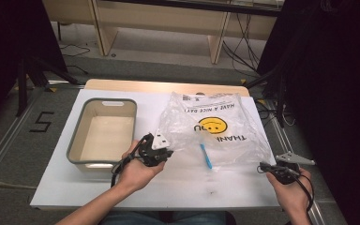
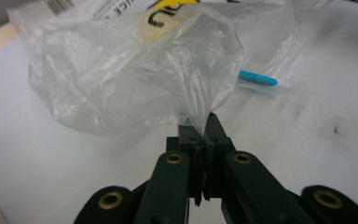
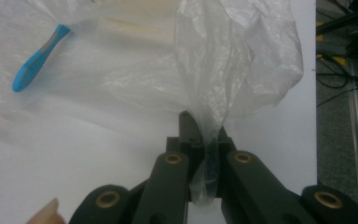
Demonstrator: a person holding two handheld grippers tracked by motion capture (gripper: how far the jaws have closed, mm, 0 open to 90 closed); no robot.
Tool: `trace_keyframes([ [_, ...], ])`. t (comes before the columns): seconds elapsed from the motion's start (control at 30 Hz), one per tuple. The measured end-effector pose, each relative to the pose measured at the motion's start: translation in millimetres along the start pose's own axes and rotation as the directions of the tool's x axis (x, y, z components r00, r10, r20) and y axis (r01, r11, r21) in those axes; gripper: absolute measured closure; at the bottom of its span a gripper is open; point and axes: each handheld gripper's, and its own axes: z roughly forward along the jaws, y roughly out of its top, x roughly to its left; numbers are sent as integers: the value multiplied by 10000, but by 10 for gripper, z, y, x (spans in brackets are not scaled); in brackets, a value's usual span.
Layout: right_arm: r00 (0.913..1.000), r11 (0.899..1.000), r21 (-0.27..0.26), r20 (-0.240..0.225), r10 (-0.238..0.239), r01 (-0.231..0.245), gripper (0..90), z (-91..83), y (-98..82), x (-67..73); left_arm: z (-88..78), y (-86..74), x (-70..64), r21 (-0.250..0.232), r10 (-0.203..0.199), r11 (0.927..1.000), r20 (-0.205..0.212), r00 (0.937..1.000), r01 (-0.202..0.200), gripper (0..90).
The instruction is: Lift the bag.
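On clear bag (image 1: 215, 131): "HAVE A NICE DAY!"

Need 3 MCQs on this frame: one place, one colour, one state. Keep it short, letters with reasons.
1. Where does the grey-rimmed bin stand relative to the plastic bag in the high view?
A. To its left
B. To its right
C. On top of it

2. What colour is the small tool lying at the bag's near edge?
A. Red
B. Blue
C. Green

3. How do the left gripper and right gripper stand on the bag?
A. Both open, clear of it
B. One pinches it
C. Both shut on its film

Key:
1. A, the bin sits on the left part of the white table, the bag to the right of it.
2. B, its handle shows bright blue in the high view and in both gripper views.
3. C, each gripper view shows film pinched between its closed fingers.
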Motion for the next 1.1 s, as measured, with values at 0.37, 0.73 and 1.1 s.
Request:
trace_keyframes([
  [0.37,9990,9959,-899,442,-11,50,895,-107,116,-6,-216,180,86,-951,115,9953,-446,9989,-157,889],
  [0.73,9972,9881,-1528,742,-82,195,896,-166,206,10,-286,239,162,-1384,-11,9903,-696,9976,-86,889],
  [1.1,9961,9791,-2027,884,-12,192,896,-197,252,14,-287,228,190,-1698,131,9851,-879,9960,-279,888],
])
